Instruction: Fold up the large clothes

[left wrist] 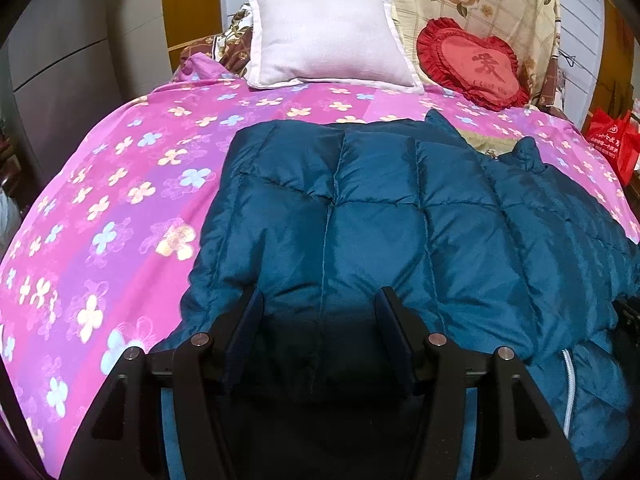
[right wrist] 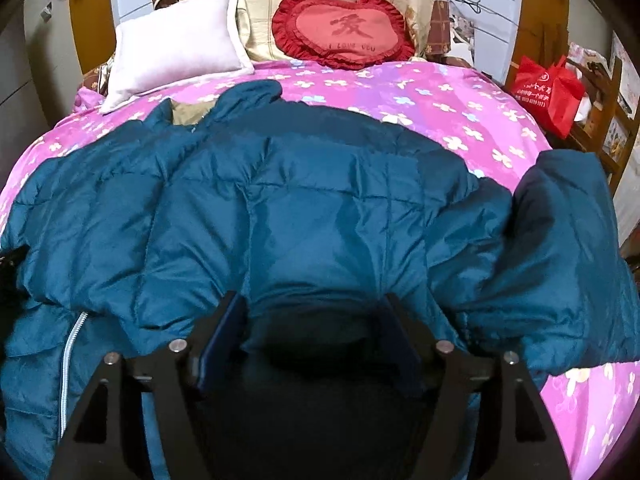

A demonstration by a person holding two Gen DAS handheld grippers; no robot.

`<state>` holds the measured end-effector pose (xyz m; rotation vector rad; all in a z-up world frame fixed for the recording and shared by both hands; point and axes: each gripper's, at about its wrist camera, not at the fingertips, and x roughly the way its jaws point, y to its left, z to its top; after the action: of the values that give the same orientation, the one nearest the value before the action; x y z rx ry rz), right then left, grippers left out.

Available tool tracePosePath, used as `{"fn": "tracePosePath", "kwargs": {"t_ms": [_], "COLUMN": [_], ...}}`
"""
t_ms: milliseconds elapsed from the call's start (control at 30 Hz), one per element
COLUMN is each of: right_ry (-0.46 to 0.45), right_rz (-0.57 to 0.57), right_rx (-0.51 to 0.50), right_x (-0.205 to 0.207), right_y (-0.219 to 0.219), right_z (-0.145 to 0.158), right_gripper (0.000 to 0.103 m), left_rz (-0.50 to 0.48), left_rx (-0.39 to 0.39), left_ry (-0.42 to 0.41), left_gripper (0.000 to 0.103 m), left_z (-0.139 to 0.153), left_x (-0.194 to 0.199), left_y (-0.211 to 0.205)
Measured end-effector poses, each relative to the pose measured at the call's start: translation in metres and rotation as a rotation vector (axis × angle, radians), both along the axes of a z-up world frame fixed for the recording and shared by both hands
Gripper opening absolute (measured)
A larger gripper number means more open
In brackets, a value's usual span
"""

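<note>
The bed (left wrist: pixel 120 184), under a pink flowered cover, serves as the folding surface. A teal quilted jacket (left wrist: pixel 380 208) lies spread across its near half, zip (right wrist: pixel 72 344) at the middle, one sleeve (right wrist: pixel 568 240) flung out to the right. That sleeve seemingly awaits folding in. The left gripper (left wrist: pixel 320 312) stands well open over the jacket's hem, gripping nothing. The right gripper (right wrist: pixel 316 312) is likewise parted, padding bulging between its jaws, not pinched.

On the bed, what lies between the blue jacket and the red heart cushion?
Only bare pink flowered bedcover separates the blue jacket from the red heart cushion; nothing rests on that strip. The right wrist view shows it best.
</note>
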<state>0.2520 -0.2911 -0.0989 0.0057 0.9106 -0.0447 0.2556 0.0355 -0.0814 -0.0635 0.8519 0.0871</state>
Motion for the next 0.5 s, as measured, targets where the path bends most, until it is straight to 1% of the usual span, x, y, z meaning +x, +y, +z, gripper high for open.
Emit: {"fn": "tracePosePath", "kwargs": {"t_ms": [67,167,233,367,500], "right_ry": [0.008,-0.01,-0.019,-0.023,-0.037], "right_rz": [-0.012,-0.008,-0.006,0.001,0.001], "right_rx": [0.018,0.053,0.065,0.096,0.099], "right_x": [-0.002,-0.013,-0.022,-0.04,-0.056], "right_y": [-0.001,-0.001,0.0,0.003,0.003], "right_z": [0.005,0.014,0.02,0.029,0.037], "right_gripper": [0.074,0.075,0.081,0.083,0.085], "left_rz": [-0.002,-0.008,-0.01,-0.023,-0.03], "left_rx": [-0.01,-0.016,-0.017,-0.027,-0.025], "left_ry": [-0.004,-0.003,-0.008,-0.039,-0.057], "left_gripper": [0.04,0.04,0.04,0.04,0.04], "left_z": [0.005,0.016,0.026,0.042,0.054], "left_x": [-0.009,-0.023,-0.034,-0.056,-0.077], "left_y": [0.001,0.001,-0.001,-0.006,-0.015]}}
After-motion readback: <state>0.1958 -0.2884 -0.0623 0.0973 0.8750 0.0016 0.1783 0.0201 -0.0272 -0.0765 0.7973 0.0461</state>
